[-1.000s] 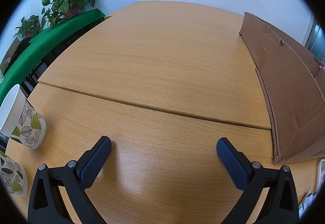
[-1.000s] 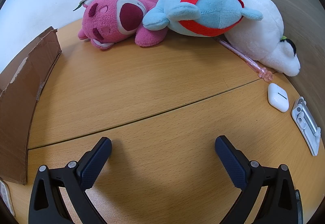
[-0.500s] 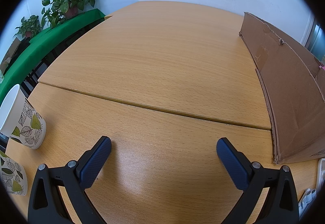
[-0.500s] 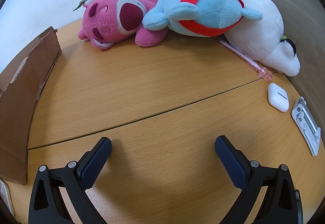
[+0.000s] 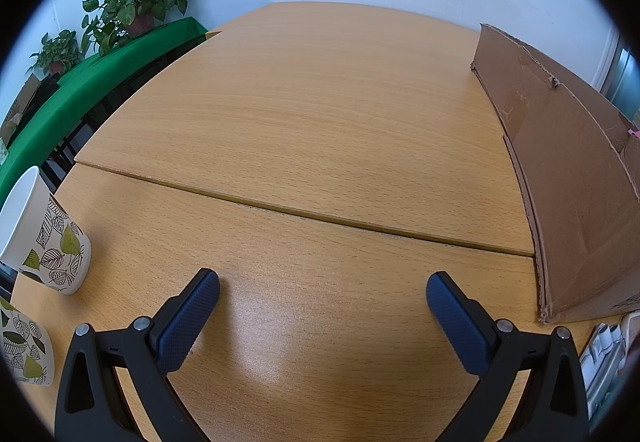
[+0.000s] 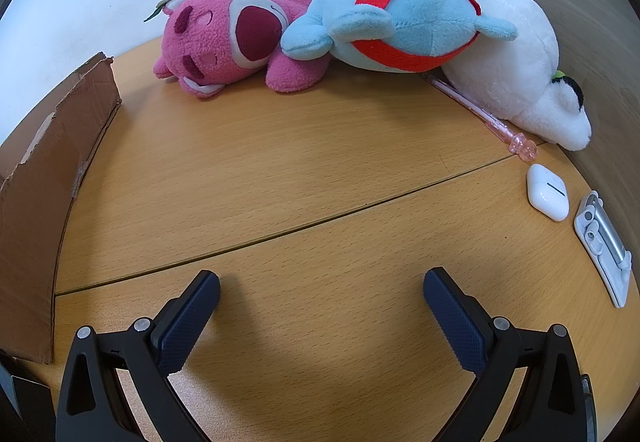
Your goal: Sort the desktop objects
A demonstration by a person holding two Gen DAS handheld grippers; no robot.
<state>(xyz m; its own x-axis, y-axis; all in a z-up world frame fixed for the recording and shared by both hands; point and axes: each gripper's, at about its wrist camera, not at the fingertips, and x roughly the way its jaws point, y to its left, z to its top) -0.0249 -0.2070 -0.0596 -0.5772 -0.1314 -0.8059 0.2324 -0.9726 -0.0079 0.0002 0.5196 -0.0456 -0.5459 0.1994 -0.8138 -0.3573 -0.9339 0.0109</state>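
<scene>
My left gripper [image 5: 322, 282] is open and empty above the bare wooden table [image 5: 320, 113]. Two leaf-patterned paper cups [image 5: 44, 238] stand at its left; the nearer one [image 5: 22, 346] is at the frame edge. My right gripper [image 6: 320, 280] is open and empty over the table [image 6: 280, 169]. Far ahead lie a pink plush bear [image 6: 232, 41], a blue plush with a red band [image 6: 404, 17] and a white plush [image 6: 520, 77]. A pink pen [image 6: 480, 111], a white earbud case [image 6: 547, 191] and a white-grey clip holder [image 6: 604, 246] lie at the right.
A cardboard box wall [image 5: 572, 177] stands right of the left gripper and shows left in the right wrist view [image 6: 44, 177]. White items [image 5: 604, 354] lie at the left view's lower right. A green-covered bench with potted plants [image 5: 136, 5] is beyond the table's left edge.
</scene>
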